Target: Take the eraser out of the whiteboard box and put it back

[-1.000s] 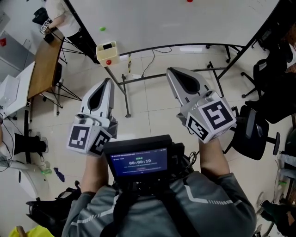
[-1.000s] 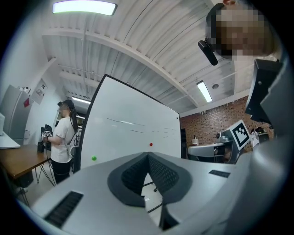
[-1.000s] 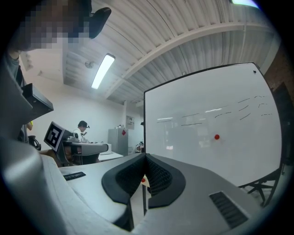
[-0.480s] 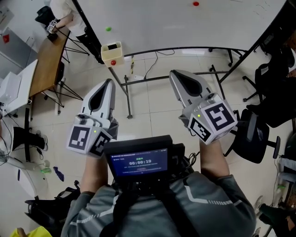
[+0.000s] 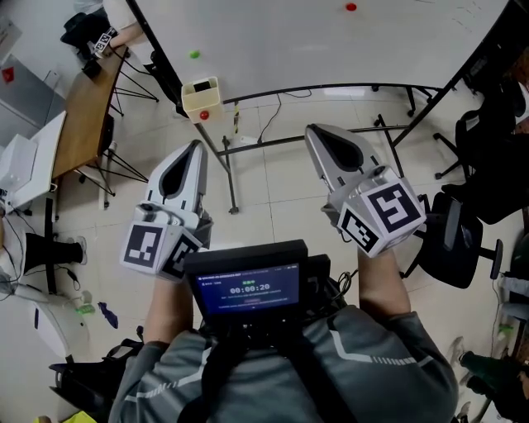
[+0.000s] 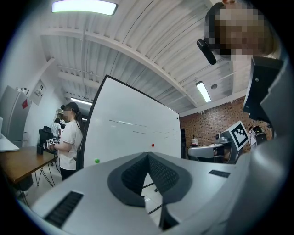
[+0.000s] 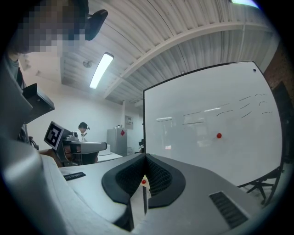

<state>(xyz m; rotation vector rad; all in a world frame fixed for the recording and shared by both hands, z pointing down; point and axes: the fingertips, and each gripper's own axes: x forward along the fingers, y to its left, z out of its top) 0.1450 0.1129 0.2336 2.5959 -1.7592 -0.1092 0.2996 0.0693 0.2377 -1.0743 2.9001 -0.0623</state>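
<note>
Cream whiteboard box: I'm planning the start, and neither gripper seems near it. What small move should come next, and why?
Probably ease the left gripper forward toward the cream box at the white whiteboard edge while opening its jaws. Both grippers are shut and empty, the right gripper sits farther off, and a dark object, perhaps the eraser, lies in the box.

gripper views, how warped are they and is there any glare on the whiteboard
Left gripper view: strong fisheye with dark rounded corners, the whiteboard edges bow, and a ceiling light blows out at the top. Right gripper view: same bending, with pale light reflections streaking the whiteboard. Head view: milder bending, even light, no harsh glare.
</note>
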